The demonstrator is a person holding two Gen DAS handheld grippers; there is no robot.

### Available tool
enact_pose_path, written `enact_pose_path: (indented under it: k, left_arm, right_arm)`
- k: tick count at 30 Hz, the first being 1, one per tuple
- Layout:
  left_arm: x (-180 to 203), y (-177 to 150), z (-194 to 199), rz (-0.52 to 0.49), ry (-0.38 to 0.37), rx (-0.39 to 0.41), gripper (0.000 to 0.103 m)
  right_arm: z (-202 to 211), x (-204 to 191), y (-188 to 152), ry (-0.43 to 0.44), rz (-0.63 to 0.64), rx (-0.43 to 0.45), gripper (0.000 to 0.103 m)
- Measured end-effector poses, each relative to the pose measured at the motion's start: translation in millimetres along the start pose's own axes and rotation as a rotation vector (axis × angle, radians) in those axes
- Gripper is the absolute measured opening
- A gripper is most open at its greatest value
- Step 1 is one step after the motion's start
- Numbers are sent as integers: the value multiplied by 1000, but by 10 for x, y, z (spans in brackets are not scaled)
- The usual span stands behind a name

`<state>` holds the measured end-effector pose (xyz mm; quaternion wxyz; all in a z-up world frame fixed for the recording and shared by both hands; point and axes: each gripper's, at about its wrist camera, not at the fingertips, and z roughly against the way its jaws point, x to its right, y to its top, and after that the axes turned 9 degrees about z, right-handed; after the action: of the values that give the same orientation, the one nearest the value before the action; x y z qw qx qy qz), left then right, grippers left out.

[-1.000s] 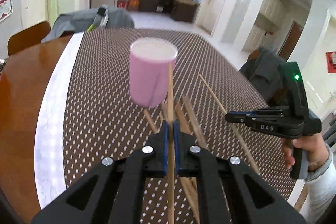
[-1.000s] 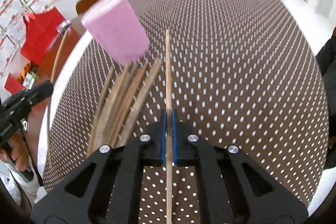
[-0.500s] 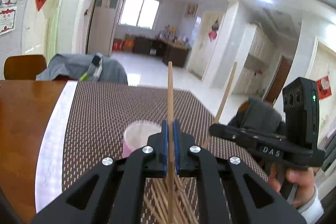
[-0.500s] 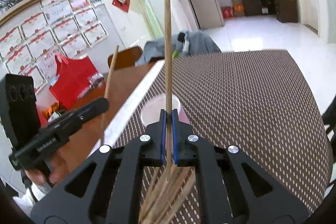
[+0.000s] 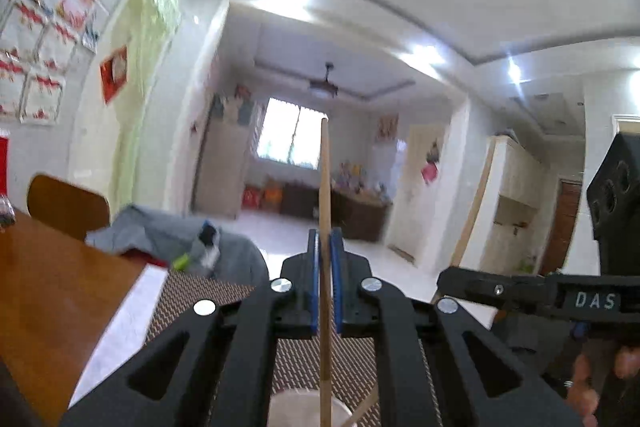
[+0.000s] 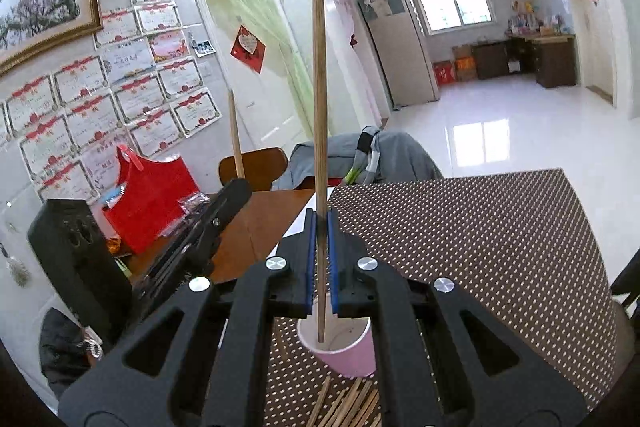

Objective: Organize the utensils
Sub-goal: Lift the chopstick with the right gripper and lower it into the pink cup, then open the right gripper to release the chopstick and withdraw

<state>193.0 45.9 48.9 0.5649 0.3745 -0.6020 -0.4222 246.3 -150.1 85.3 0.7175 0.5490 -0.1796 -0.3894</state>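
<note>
Below both my grippers spreads the brown woven table mat with pale dots (image 6: pixel 500 235). On it, just under my right gripper (image 6: pixel 320 259), stands the pink paper cup with a white inside (image 6: pixel 352 355). Nearer me than the cup lies a loose pile of wooden chopsticks (image 6: pixel 352 407). My right gripper is clamped tight on an upright wooden chopstick (image 6: pixel 319 107), its lower tip over the cup's mouth. My left gripper (image 5: pixel 326 283) pinches a second wooden chopstick (image 5: pixel 325 187) the same way, upright above the cup.
</note>
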Motion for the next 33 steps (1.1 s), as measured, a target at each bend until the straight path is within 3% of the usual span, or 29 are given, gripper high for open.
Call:
enact_pose_path:
  k: [4,14,20,21,22,23,27,29,33]
  left_arm:
    - [-20,-100,-124,-17,21,39,6]
    - [-254,-328,-204,13,57,-15,6]
    - [-208,-379,-141,-25,58,-54,8]
    - [-203,-377,-134,-25,59,-68,10]
    - [-205,-388,-134,-25,60,-80,22]
    - [-208,-390,-126,-24,61,-90,27]
    - [-207,-395,-66,-33,72,-115,30]
    - [-207,-387,-16,-32,78,-133,40]
    - [-169,-357,102,-22,97,-188,47]
  right_arm:
    - [-182,-20,-79,-12,12,-34,6]
    - [-459,-1,-331,-15,-1,-127,6]
    - [-477,10,-462,-33,-9,-159,6]
    - [-479,8,-473,-35,-10,-162,6]
    - [-476,12,-494,-39,-13,-166,6]
    - [-476,8,-502,-43,-15,-170,6]
    - [-466,20,-561,-56,-28,-184,7]
    - [-457,18,-580,-65,-34,-189,7]
    - [-419,15,-597,-90,-63,-192,12]
